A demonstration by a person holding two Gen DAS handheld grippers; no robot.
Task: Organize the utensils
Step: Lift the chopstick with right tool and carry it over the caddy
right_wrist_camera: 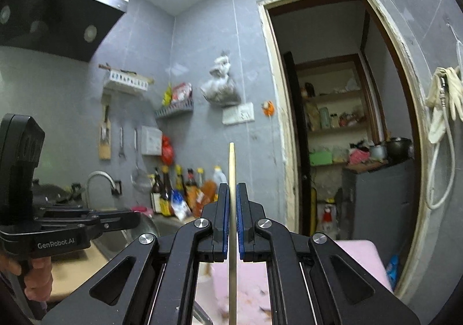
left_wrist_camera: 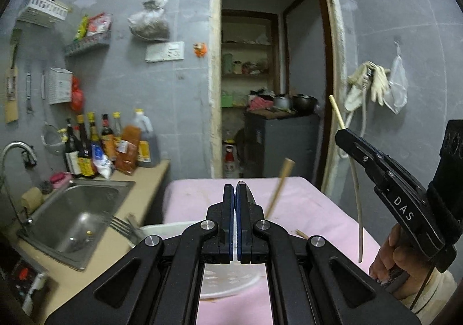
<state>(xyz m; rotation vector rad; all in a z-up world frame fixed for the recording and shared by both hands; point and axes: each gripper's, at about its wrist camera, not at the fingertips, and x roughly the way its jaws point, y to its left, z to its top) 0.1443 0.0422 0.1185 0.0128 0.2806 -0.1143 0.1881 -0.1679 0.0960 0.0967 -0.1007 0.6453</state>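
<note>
Matt black plastic on the left gripper (left_wrist_camera: pixel 235 189), glossy blue pads. Pale smooth wooden chopstick (right_wrist_camera: pixel 231 168) shows a dull finish. Brushed steel sink (left_wrist_camera: pixel 75 215) gleams softly; pink cloth table cover (left_wrist_camera: pixel 312 203) looks matt, stained. Shiny metal fork (left_wrist_camera: pixel 121 223) glints.

Grey tiled walls (left_wrist_camera: pixel 179 110), open doorway (left_wrist_camera: pixel 269 64), steel sink (left_wrist_camera: pixel 75 209)

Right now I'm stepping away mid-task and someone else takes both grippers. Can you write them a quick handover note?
Left gripper: shut; whether it holds anything is unclear.
Right gripper: shut on a pale wooden chopstick, held off the table.
White round bowl sits on the pink-covered table; a metal fork pokes past its rim, and a second wooden chopstick stands tilted by it.
Done: one chopstick lifted.
Left: place it, then sort the rest.
</note>
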